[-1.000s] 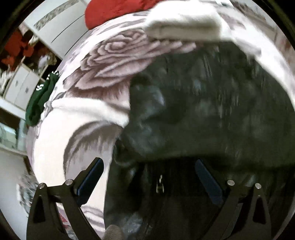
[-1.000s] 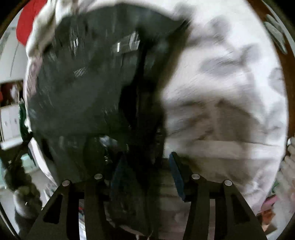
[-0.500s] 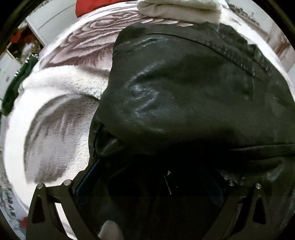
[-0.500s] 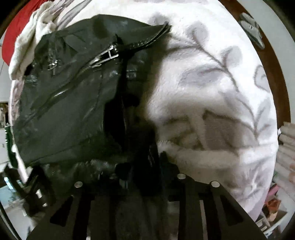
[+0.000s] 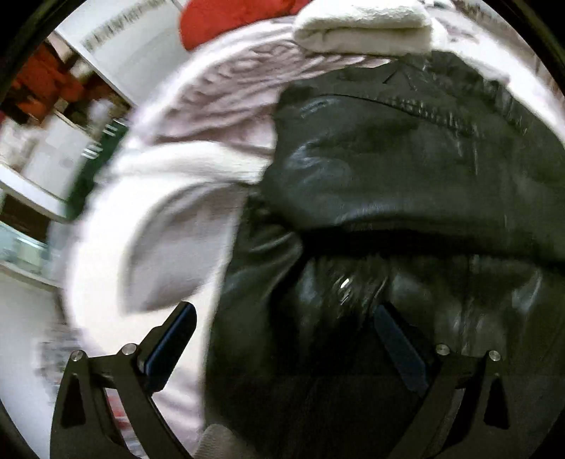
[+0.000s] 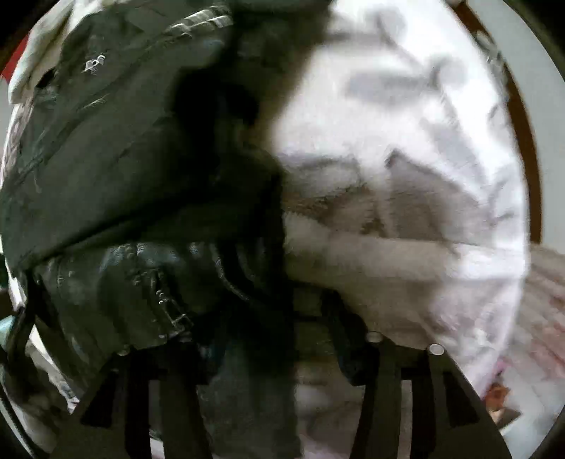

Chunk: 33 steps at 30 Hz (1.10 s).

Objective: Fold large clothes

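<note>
Black leather jacket point(image 5: 406, 169) lies folded on floral blanket point(image 5: 183, 197).

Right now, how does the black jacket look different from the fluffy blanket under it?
The black jacket is dark, shiny and smooth, with metal zippers; the blanket is white, fuzzy and printed with grey flowers. The jacket is bunched and folded over itself, while the blanket lies spread out wide. Both are soft cloth things on the same bed.

free: blanket point(image 5: 169, 247) left of jacket point(image 5: 406, 169) | blocked: folded towel point(image 5: 363, 31) beyond
</note>
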### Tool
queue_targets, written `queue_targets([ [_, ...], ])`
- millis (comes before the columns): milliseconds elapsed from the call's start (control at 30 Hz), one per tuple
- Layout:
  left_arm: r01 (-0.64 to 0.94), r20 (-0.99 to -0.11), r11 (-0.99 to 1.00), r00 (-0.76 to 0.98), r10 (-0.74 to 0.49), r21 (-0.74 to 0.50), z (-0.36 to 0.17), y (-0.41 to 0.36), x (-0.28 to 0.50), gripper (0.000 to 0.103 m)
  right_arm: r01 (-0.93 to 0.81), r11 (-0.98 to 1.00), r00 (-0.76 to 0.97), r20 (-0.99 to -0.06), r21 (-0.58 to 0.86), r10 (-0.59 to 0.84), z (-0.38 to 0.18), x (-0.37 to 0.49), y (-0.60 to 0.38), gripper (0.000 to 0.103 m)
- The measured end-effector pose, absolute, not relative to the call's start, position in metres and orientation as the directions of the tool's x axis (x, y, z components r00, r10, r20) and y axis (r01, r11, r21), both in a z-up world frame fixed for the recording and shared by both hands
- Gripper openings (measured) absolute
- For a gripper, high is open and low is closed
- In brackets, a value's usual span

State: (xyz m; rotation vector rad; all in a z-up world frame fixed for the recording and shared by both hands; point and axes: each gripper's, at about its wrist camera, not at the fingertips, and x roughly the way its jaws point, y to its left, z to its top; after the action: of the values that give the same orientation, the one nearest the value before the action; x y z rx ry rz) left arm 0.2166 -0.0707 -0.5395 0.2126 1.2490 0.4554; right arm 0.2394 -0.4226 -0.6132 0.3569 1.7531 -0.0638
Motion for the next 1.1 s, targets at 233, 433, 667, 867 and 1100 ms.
queue_targets([
  [233, -0.236, -0.757, 0.774, 0.18, 0.629, 0.587, -0.494, -0.171, 0.156, 0.103, 0.124, 0.976, -0.111, -0.975, 0.178, 0.192, -0.535, 0.228, -0.456, 0.055],
  [433, -0.126, -0.799, 0.818, 0.173, 0.576, 0.562, -0.502, -0.302, 0.121, 0.103, 0.098, 0.984, -0.089, -0.983, 0.151, 0.16, -0.493, 0.21, -0.547, 0.06],
  [667, 0.045, -0.79, 0.804, 0.223, 0.571, 0.593, -0.559, -0.406, 0.113, 0.103, 0.202, 0.972, -0.127, -0.981, 0.123, 0.15, -0.504, 0.194, -0.666, 0.061],
  [867, 0.037, -0.825, 0.831, 0.149, 0.545, 0.556, -0.594, -0.402, 0.129, 0.103, 0.234, 0.937, -0.095, -0.953, 0.259, 0.288, -0.53, 0.229, -0.66, 0.061],
  [1100, -0.107, -0.888, 0.911, 0.207, 0.411, 0.397, -0.546, -0.356, 0.137, 0.009, 0.202, 0.741, -0.087, -0.742, 0.641, 0.665, -0.581, 0.302, -0.579, 0.068],
])
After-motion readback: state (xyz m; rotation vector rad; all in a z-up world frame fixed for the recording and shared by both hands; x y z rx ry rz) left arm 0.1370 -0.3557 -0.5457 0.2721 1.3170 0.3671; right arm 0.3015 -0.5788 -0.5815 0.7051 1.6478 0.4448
